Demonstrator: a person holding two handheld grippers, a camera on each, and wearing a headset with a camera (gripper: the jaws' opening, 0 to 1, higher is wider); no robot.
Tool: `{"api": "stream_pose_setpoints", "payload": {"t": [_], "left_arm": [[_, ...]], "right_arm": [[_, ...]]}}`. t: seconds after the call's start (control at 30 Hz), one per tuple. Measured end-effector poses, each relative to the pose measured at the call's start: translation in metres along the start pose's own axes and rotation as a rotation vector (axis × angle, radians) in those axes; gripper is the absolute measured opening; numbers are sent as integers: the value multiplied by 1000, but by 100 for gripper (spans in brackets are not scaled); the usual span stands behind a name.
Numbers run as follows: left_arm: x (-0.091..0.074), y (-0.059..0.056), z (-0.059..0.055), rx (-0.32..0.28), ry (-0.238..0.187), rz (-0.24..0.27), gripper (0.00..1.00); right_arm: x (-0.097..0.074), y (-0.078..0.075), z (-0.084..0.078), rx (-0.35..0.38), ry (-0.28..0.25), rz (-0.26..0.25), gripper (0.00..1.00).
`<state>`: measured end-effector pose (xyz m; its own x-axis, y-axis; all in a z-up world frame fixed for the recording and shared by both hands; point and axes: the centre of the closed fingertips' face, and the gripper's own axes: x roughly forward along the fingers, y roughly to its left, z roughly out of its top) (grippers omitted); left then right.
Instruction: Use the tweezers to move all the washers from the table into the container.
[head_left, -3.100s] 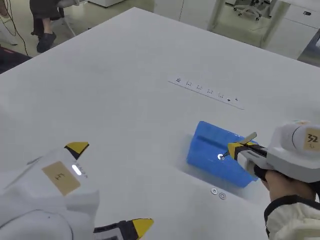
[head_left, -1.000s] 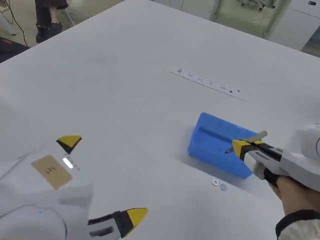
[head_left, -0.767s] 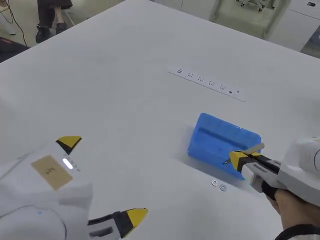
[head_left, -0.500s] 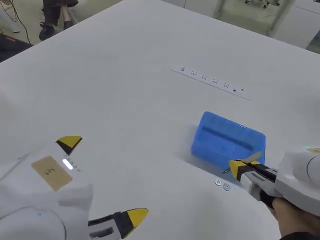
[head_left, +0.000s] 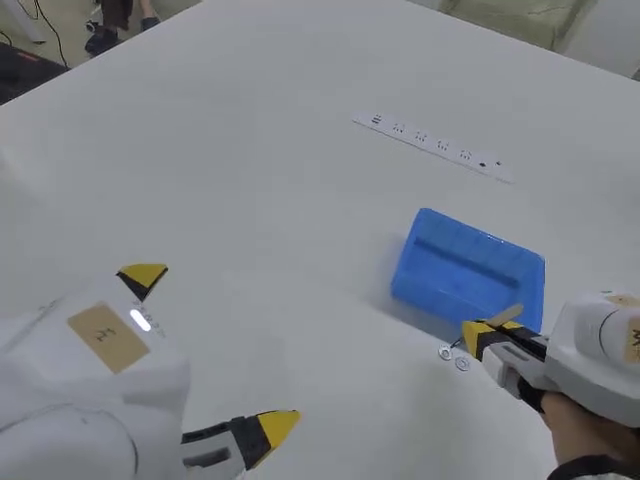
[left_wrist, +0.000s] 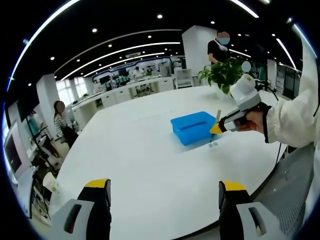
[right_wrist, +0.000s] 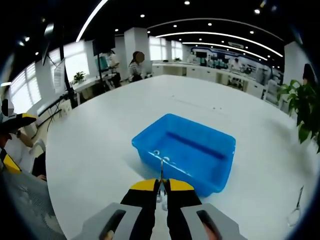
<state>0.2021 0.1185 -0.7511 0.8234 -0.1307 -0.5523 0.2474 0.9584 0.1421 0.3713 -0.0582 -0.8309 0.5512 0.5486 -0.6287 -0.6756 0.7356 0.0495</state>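
Observation:
The blue container (head_left: 468, 268) sits on the white table (head_left: 250, 180). Two washers (head_left: 453, 358) lie on the table just in front of its near wall. My right gripper (head_left: 479, 336) is shut on the tweezers (head_left: 506, 316), whose tips point down right beside the washers. In the right gripper view the tweezers (right_wrist: 161, 171) stick out between the closed jaws toward the container (right_wrist: 200, 155), with two washers (right_wrist: 161, 156) lying inside it. My left gripper (head_left: 210, 350) hangs open at the near left, holding nothing, far from the container (left_wrist: 192, 127).
A power strip (head_left: 435, 148) is set into the table behind the container. A thin metal tool (right_wrist: 295, 204) lies on the table to the right. A potted plant (left_wrist: 222, 72) and people stand beyond the table's edge.
My right gripper has drawn the tweezers back from over the container and lowered them to the two washers on the table in front of it. The left gripper has stayed put.

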Motion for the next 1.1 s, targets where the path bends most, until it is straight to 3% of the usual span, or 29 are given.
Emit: {"api": "stream_pose_setpoints", "payload": {"t": [0.67,1.1], "left_arm": [[4,-1,-4,-9,14,-1,91],[12,-6,-8,-9,30,-26,90]], "right_arm": [[-1,6,-2,-44,5,-9,4],[-2,6,-5,-24,5,-1,4]]}}
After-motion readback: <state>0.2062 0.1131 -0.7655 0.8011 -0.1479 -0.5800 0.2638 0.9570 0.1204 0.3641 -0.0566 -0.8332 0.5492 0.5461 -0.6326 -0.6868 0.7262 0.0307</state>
